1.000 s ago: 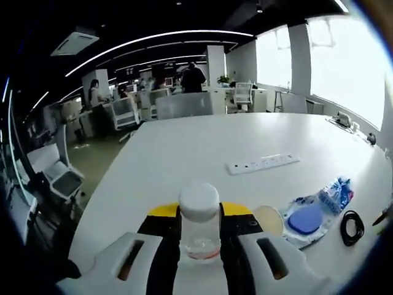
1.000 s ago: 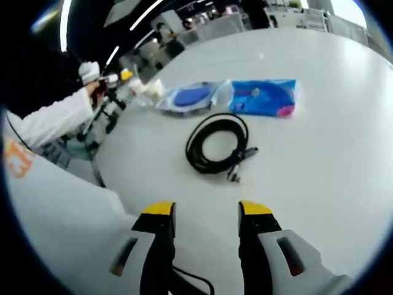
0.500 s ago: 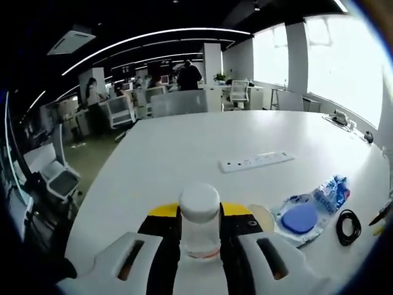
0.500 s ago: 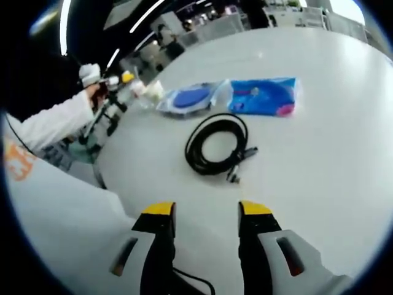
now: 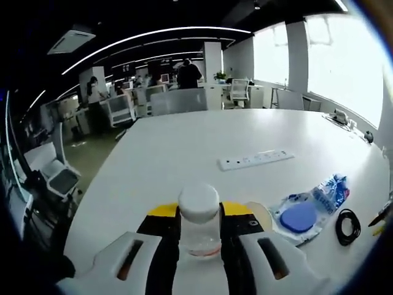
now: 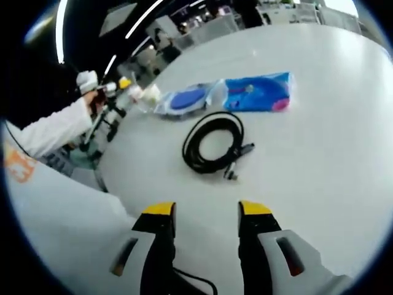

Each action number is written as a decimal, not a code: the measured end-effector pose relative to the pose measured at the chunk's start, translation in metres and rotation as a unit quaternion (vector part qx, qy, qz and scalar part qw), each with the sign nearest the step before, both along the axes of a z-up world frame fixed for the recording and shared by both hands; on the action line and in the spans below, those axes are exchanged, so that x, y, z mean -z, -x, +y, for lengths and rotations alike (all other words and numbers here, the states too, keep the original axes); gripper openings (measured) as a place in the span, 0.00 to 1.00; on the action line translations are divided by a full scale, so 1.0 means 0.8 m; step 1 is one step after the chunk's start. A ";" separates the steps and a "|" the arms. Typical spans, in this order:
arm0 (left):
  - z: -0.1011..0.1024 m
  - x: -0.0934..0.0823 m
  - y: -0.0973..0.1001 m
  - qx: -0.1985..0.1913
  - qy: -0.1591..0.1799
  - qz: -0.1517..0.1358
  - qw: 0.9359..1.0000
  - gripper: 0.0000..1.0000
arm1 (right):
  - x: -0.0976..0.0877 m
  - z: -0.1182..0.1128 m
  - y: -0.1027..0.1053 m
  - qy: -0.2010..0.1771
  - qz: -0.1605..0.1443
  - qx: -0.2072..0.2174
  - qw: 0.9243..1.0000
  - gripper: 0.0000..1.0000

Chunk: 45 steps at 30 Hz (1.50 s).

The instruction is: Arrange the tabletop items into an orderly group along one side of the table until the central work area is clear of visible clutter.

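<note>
My left gripper (image 5: 199, 212) is shut on a small clear bottle (image 5: 199, 228) with a white cap, held upright just above the white table (image 5: 196, 141). Right of it lie a round beige lid (image 5: 263, 216), a blue disc in a clear bag (image 5: 299, 217), a blue packet (image 5: 332, 189) and a black cable coil (image 5: 347, 226). My right gripper (image 6: 206, 212) stands open over bare table, with the cable coil (image 6: 212, 144) ahead of it. Beyond that are the blue packet (image 6: 258, 92) and the bagged blue disc (image 6: 184, 99). The left gripper (image 6: 123, 89) and a white sleeve (image 6: 55, 126) are at far left.
A white power strip (image 5: 256, 160) lies across the middle of the table. A pen (image 5: 381, 215) pokes in at the right edge. Office chairs (image 5: 58, 178) stand off the table's left side, and people stand among desks far behind.
The right gripper view has shifted slightly, so the cable and packets sit a little higher and further left. The left gripper still holds the bottle; nothing on the table has moved.
</note>
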<state>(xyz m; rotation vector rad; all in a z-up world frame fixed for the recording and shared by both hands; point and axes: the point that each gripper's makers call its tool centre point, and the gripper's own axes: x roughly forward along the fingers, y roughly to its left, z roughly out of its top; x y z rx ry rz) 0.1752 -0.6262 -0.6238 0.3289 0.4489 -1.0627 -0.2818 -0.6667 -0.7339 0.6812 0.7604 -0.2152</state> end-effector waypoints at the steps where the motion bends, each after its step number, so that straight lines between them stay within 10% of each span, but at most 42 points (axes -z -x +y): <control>1: 0.000 0.000 0.000 0.002 -0.001 -0.001 1.000 0.23 | 0.000 0.000 0.000 0.000 0.000 -0.001 1.000 0.39; 21: 0.036 0.021 0.036 -0.016 0.044 0.038 0.998 0.84 | -0.008 -0.004 -0.002 0.017 -0.007 0.002 1.000 0.48; 45: 0.144 0.080 0.113 0.005 -0.014 0.089 0.996 0.91 | -0.018 0.012 0.016 0.015 -0.014 0.034 0.999 0.56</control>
